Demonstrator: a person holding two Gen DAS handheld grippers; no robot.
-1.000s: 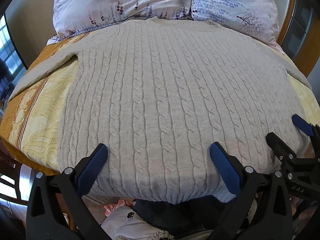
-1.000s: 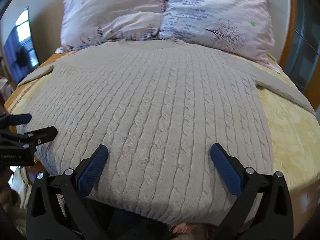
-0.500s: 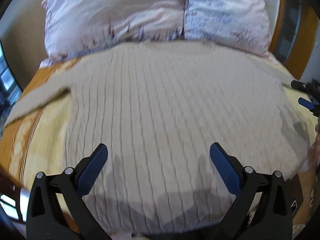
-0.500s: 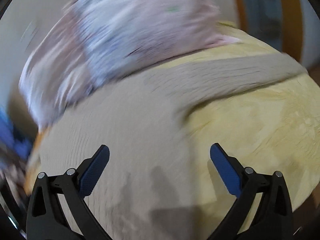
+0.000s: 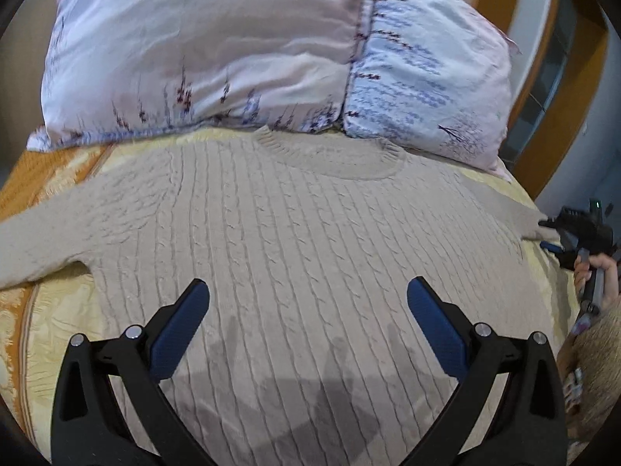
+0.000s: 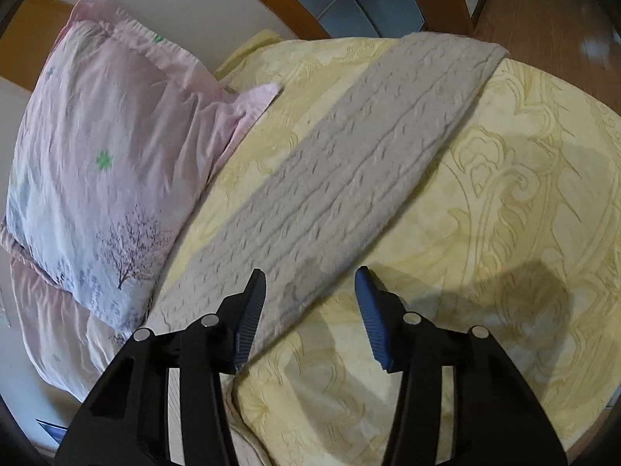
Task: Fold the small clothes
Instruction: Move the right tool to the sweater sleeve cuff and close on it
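Note:
A beige cable-knit sweater (image 5: 302, 240) lies flat and face down on the yellow bedspread (image 5: 42, 310), collar toward the pillows. My left gripper (image 5: 306, 303) is open and empty above the sweater's lower body. My right gripper (image 6: 310, 303) is open, narrower than before, and hovers over the right sleeve (image 6: 349, 171), which stretches out across the bedspread (image 6: 524, 194). The right gripper also shows at the right edge of the left wrist view (image 5: 559, 233), at the sleeve. The left sleeve (image 5: 50, 240) lies out to the left.
Two floral pillows (image 5: 217, 54) stand at the head of the bed; one shows in the right wrist view (image 6: 101, 155). A wooden bed frame (image 6: 295, 4) and a wood floor (image 6: 562, 11) lie beyond the right side.
Both grippers moved from the hem up the bed. The right gripper swung right to the right sleeve and its jaws narrowed. The left advanced over the sweater's body.

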